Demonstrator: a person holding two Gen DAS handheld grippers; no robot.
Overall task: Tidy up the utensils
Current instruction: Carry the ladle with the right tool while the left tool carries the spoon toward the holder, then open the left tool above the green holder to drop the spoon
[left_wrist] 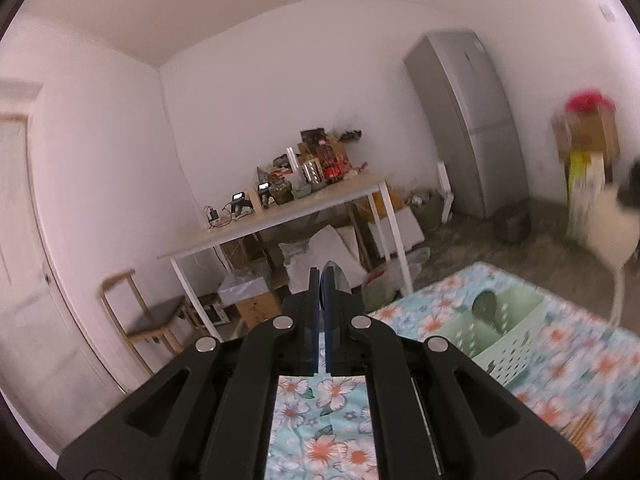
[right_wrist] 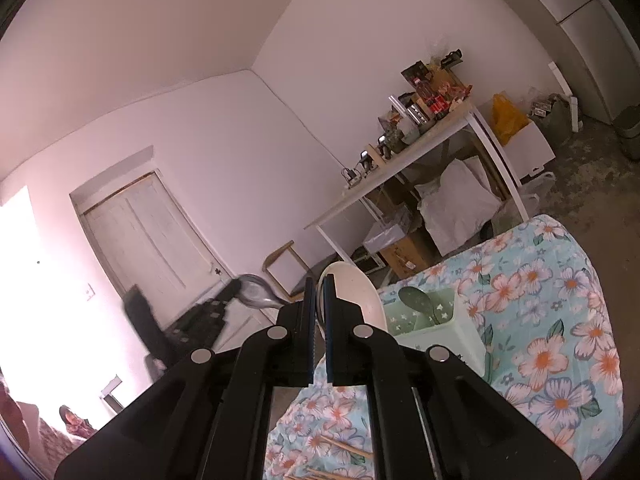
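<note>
With metal spoon [left_wrist: 334,276] clamped, left gripper [left_wrist: 322,280] left of basket [left_wrist: 504,344].

White walls and ceiling; a cluttered white-legged table [left_wrist: 280,216] against the far wall; grey refrigerator [left_wrist: 468,120] in the corner; wooden chair [left_wrist: 148,316] beside a pale door [right_wrist: 152,236]; mottled grey floor [left_wrist: 460,248].

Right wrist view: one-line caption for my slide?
Right gripper shut on a white spoon, raised beside the green organizer basket on the floral tablecloth.

A floral-clothed table [left_wrist: 452,304] carries a green basket [left_wrist: 508,344] and chopsticks [left_wrist: 580,428].
</note>
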